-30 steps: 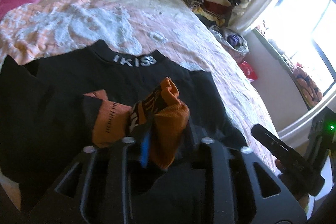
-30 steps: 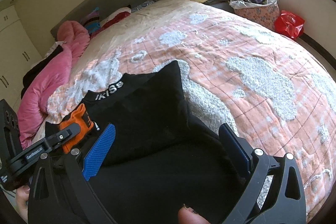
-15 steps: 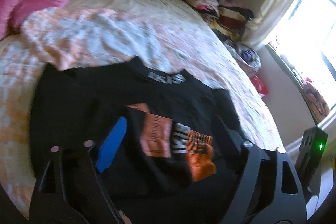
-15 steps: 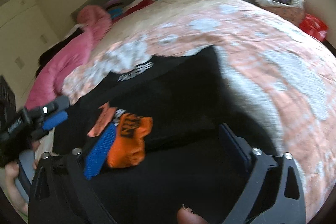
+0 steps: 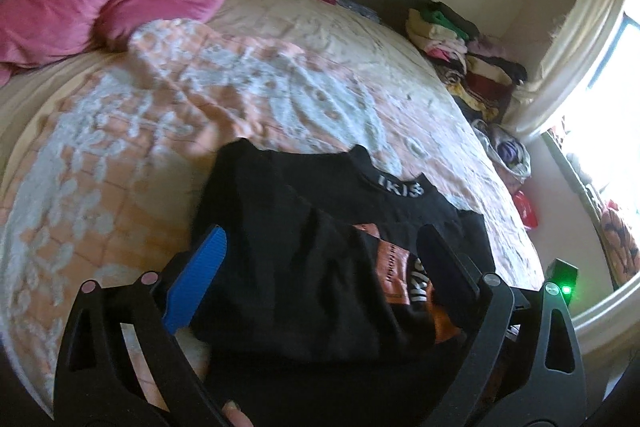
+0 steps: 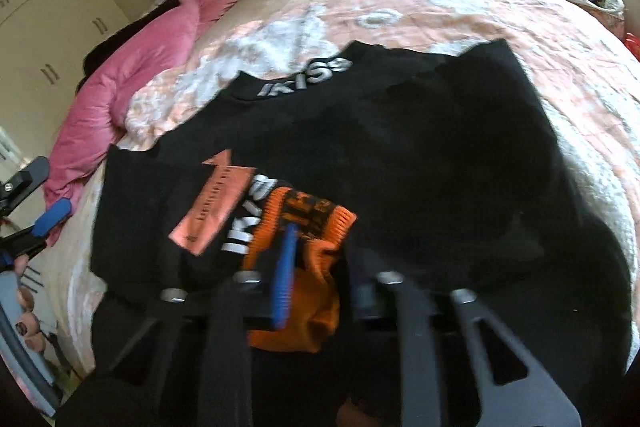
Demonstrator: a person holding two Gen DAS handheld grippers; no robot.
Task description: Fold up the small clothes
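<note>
Your right gripper (image 6: 316, 259) has just clamped down, and its jaws now pinch the orange cuff (image 6: 308, 227) of the top (image 6: 400, 155), nearest you on the bed. Your left gripper (image 5: 320, 259) has just spread wide and grips nothing; the top's left side lies below its parted jaws, seemingly untouched.

The top is a black knit with a lettered collar (image 6: 308, 75) and an orange sleeve end. It looks light, soft and limp, so it should sag and drag wherever you don't support it. The ribbed cuff is thick and probably gives the pads a firm bite, while the flat black body is likely to bunch if you pinch only one layer. Take it by hems, cuffs or shoulder seams, and keep both layers in the bite.

The top lies spread on the quilt (image 5: 120, 167), collar away from you, with the sleeve folded in across its front and the orange patch (image 6: 212, 211) just left of the cuff. The quilt is a peach and white padded cover, soft and a little rumpled, so it may grab the knit as you slide it; lifting should go cleaner than dragging.

Beyond the top's collar, to the far left, a pink duvet (image 5: 112, 3) is heaped at the head of the bed. To the far right of the collar, stacked clothes (image 5: 460, 47) sit by the curtain (image 5: 572, 47) and bright window. In the right wrist view, white cupboards (image 6: 52, 27) stand left of the duvet.
</note>
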